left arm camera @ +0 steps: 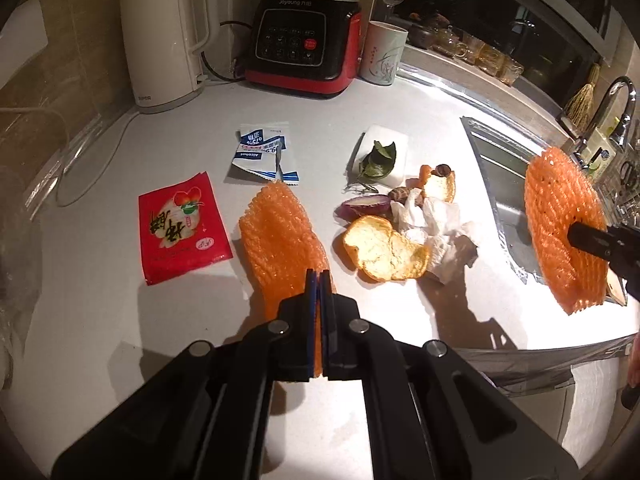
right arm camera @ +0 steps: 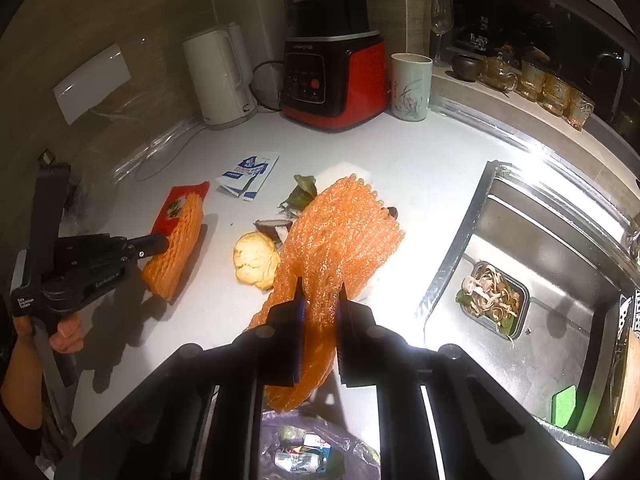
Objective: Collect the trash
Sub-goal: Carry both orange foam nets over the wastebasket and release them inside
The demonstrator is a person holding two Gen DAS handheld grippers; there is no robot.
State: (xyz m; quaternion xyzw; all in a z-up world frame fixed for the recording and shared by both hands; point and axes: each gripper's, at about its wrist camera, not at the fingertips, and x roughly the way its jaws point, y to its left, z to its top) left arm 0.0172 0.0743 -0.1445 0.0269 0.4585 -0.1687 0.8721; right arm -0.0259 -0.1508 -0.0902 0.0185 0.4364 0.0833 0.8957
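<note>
Left gripper [left arm camera: 319,280]: jaws pressed together on the near end of an orange foam net [left arm camera: 282,236], the rest of it slanting away above the counter [left arm camera: 400,120]. Right gripper [right arm camera: 320,296]: jaws narrow, pinching a second foam net [right arm camera: 340,224] that fanned out ahead of the fingers, its lower end trailing above the trash bag [right arm camera: 320,452] open at the counter's front edge. Uncollected, on the counter: red packet [left arm camera: 182,228], torn wipe sachet [left arm camera: 260,152], orange peel [left arm camera: 384,248], crumpled tissue [left arm camera: 436,220], purple peel [left arm camera: 366,204], leaves [left arm camera: 378,158] on a white pad, small scraps beside them. Risks, as judged: both nets were light, springy and held by one end only, so either could slip free or catch on the bag's rim and fall outside it; the right net, swinging near the sink [right arm camera: 540,240], could drop into it; two hands converging on one bag might collide. Surface: white counter, glare toward the sink side. Sink held a small tray of food scraps [right arm camera: 492,296]. Back wall: white kettle [left arm camera: 164,40], red blender [left arm camera: 304,40], patterned cup [left arm camera: 384,52], wine glass. Window ledge: amber glass cups and a teapot, dark window behind. A person's hand [right arm camera: 66,332] showed on the left gripper's handle.
</note>
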